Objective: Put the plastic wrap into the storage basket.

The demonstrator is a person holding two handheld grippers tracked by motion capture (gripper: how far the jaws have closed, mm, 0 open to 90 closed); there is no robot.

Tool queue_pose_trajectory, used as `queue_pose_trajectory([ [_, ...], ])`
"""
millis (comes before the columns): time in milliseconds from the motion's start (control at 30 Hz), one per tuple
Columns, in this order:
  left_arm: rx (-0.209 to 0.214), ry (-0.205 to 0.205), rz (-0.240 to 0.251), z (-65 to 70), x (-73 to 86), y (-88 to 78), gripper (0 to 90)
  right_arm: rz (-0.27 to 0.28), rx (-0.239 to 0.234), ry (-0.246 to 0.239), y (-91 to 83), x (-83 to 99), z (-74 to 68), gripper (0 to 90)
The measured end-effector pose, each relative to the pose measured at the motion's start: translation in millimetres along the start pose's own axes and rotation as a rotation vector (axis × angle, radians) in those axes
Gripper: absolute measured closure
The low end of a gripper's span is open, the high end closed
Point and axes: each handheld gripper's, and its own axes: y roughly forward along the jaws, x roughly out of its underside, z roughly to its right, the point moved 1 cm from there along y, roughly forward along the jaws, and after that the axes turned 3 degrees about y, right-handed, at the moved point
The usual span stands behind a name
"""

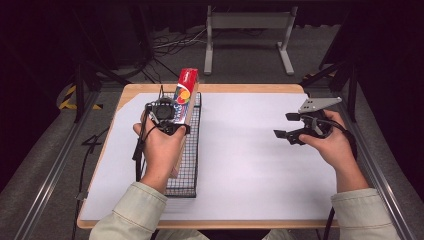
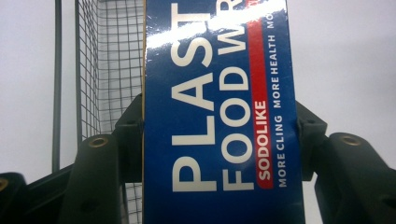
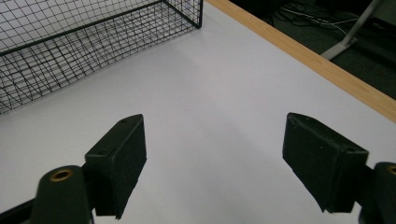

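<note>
1. Gripping a long box of plastic food wrap, the left gripper has its fingers clamped on the box's two narrow sides, as the left gripper view shows: blue printed face toward the camera, a black pad pressed on each edge.

2. The box sits over the narrow wire basket at the left of the bench, lying lengthwise along it with its red far end tilted up. Whether its near end already rests on the mesh I cannot tell, since the hand covers it.

3. Holding the box across its short width makes sense: the long sides stay free, so it can go down between the basket's walls, which run the same way and leave little room to spare.

4. The basket's mesh shows just behind and to the left of the box in the left gripper view, so the box is inside or right above the basket, not beside it.

5. The right gripper hovers well apart at the right of the bench, its fingers wide apart with nothing between them. It seems kept out of the way, aimed toward the basket, perhaps ready to steady it.

6. My judgement: the box is being set into the basket, and the grip should loosen only once it lies flat.
</note>
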Motion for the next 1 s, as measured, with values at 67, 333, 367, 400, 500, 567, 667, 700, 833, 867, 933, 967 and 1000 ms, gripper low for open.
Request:
queue_pose_trajectory([
  [67,-0.003,-0.004,-0.004,0.2,0.3,1.9,40.3,0.001,-0.003,0.008,2.9,4.4,0.1,21.9],
  [333,-0.024,-0.04,-0.043,-5.2,5.5,14.7,40.3,0.005,-0.003,0.018,11.3,14.6,-3.5,21.7],
  [367,-0.022,-0.042,-0.044,-5.9,6.3,16.2,40.3,0.006,-0.003,0.016,12.3,15.3,-3.9,21.8],
  [400,-0.026,-0.042,-0.05,-7.0,7.1,17.8,40.3,0.006,-0.003,0.017,13.0,15.9,-4.4,21.7],
  [500,-0.036,-0.055,-0.057,-10.2,10.6,24.2,40.3,0.002,-0.006,0.016,16.6,18.9,-6.4,21.7],
  [567,-0.041,-0.06,-0.061,-11.2,12.4,26.9,40.2,0.001,-0.008,0.018,18.6,20.7,-7.5,21.5],
  [667,-0.035,-0.07,-0.069,-12.3,16.1,33.1,40.2,-0.001,-0.01,0.02,21.2,22.8,-8.2,21.6],
  [700,-0.037,-0.075,-0.073,-12.5,16.9,35.1,40.2,-0.003,-0.011,0.02,22.2,23.5,-8.5,21.6],
  [833,-0.041,-0.08,-0.085,-14.2,20.4,42.3,40.2,-0.008,-0.014,0.018,24.2,24.9,-9.5,21.6],
  [867,-0.042,-0.08,-0.09,-14.7,21.3,44.0,40.2,-0.008,-0.015,0.018,24.3,25.1,-9.6,21.6],
  [933,-0.044,-0.084,-0.095,-15.5,23.1,47.1,40.2,-0.008,-0.016,0.02,24.1,25.4,-9.4,21.5],
  [967,-0.045,-0.085,-0.1,-15.6,24.0,48.7,40.2,-0.007,-0.016,0.021,24.0,25.5,-9.2,21.6],
  [1000,-0.047,-0.086,-0.102,-15.3,24.7,50.1,40.1,-0.006,-0.016,0.021,24.1,25.6,-9.3,21.6],
])
